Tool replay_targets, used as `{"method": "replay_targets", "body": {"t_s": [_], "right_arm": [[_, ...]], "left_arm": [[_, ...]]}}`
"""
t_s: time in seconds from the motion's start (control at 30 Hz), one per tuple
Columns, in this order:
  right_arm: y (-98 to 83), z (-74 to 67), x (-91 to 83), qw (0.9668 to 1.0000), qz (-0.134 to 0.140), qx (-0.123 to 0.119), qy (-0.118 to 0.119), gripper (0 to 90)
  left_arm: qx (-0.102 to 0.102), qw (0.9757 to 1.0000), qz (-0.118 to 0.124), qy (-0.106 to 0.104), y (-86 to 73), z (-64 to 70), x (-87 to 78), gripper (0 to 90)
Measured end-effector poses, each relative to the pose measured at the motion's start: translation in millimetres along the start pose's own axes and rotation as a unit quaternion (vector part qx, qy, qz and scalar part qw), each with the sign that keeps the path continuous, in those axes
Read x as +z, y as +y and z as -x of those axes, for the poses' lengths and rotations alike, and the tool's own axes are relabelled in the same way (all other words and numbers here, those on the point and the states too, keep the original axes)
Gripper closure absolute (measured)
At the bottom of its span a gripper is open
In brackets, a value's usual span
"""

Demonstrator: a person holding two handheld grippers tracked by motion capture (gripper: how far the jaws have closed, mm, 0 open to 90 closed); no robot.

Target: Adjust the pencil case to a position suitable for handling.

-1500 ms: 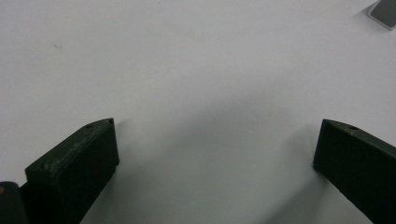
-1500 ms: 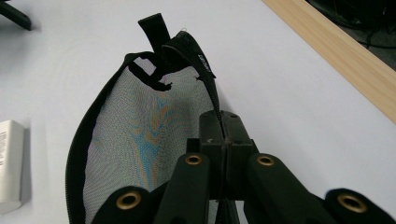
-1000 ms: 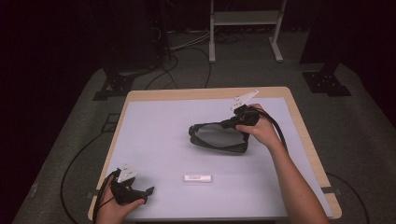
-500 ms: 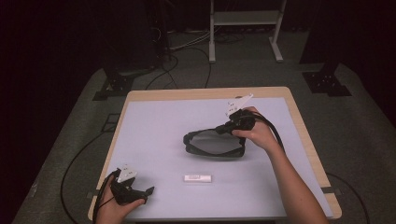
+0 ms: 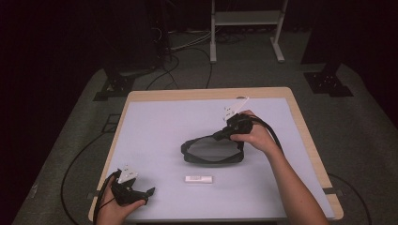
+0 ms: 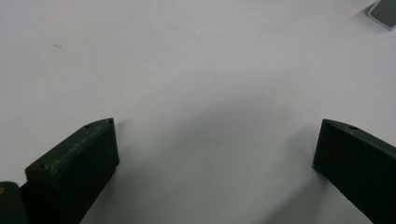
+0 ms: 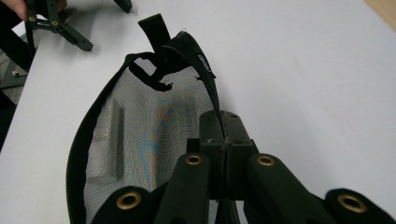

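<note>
My left hand-held gripper [image 5: 141, 193]: nearest to me, at the counter's near left corner, resting low in my left hand [image 5: 114, 212]. In the left gripper view its two blunt, matte black jaws stand wide apart with only bare surface between them, so it is released and grasps nothing.

Counter [image 5: 155, 126]: flat and rectangular, with a smooth, pale lavender-white top and a light wooden rim along the edges.

White block [image 5: 198, 178]: small, flat and rectangular, lying on the counter to the right of my left hand-held gripper and just nearer to me than the pouch. In the left gripper view one grey-white corner of it sits at the upper right [image 6: 384, 11].

Mesh pouch [image 5: 211, 151]: at the middle of the counter, a soft oval bag of fine, see-through black netting bordered by a black zipper band. One end lies on the counter; the other is lifted. In the right gripper view the weave [image 7: 140, 126] lets the pale surface through, and a short strap tab sticks up at its far end.

My right hand-held gripper [image 5: 220, 136]: right of centre, held in my right hand [image 5: 253, 136], angled down and leftward. Its jaws are clenched on the pouch's zipper edge, which the right gripper view shows pinched between the pads.

Floor [image 5: 366, 117]: beyond the counter, dark grey, with black cables trailing across it.
</note>
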State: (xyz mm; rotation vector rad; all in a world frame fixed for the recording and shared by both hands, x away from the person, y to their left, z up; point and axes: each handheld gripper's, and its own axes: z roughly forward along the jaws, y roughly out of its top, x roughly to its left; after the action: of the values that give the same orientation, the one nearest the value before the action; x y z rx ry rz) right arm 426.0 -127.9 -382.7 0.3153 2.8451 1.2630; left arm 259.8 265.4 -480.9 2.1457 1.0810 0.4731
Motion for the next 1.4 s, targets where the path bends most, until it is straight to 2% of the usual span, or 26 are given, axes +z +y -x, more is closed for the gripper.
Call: {"method": "replay_targets", "body": {"t_s": [0.27, 0.67, 1.03, 1.4], "right_arm": [[-1.8, -2.1, 6.9, 0.9999, -0.004, 0.004, 0.014, 88.3], [-5.1, 0.2, 15.0, 0.9997, -0.013, 0.007, 0.02, 88.2], [-8.7, 6.5, 20.3, 0.9997, -0.016, 0.015, 0.015, 87.9], [-9.4, 8.0, 21.9, 0.9998, -0.015, 0.013, 0.003, 82.0]], "left_arm": [[0.0, 1.0, 0.0, 0.0, 0.0, 0.0, 0.0, 0.0], [0.0, 1.0, 0.0, 0.0, 0.0, 0.0, 0.0, 0.0], [0.0, 1.0, 0.0, 0.0, 0.0, 0.0, 0.0, 0.0], [0.0, 1.0, 0.0, 0.0, 0.0, 0.0, 0.0, 0.0]]}}
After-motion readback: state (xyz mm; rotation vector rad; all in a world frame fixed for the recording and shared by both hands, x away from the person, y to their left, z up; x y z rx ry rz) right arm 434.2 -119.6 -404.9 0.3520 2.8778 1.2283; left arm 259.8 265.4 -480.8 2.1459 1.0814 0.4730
